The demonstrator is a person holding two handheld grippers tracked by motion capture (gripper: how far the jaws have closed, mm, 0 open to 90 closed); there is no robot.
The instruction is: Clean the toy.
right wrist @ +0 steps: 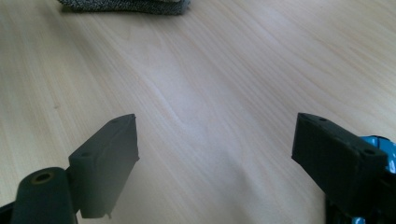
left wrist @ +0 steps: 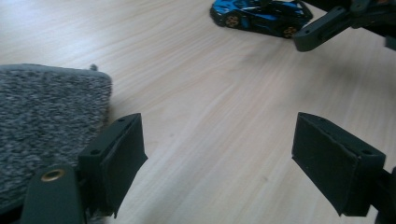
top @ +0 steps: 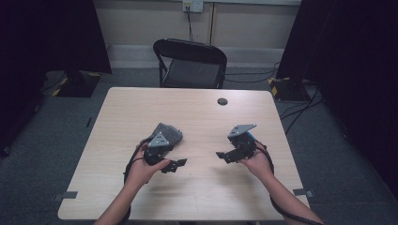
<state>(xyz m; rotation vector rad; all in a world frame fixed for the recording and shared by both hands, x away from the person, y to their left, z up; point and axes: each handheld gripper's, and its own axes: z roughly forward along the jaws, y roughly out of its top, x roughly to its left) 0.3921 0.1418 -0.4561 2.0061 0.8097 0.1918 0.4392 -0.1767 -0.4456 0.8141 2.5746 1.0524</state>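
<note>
Grey cloth (left wrist: 42, 126) cut off by left edge, partly behind near fingers (left wrist: 116, 158). Blue toy car (right wrist: 373, 142) mostly hidden behind fingers (right wrist: 336, 158).

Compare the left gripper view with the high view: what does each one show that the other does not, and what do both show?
The left gripper view alone makes out a blue toy car lying on the table, near the far gripper's jaw, and the left gripper from close up, jaws wide apart with nothing between them.

The high view alone takes in the black chair behind the table, the grey floor, a dark round mark on the tabletop, and the person's forearms.

Both show the wooden table, the grey cloth beside the left gripper, and the right gripper.
</note>
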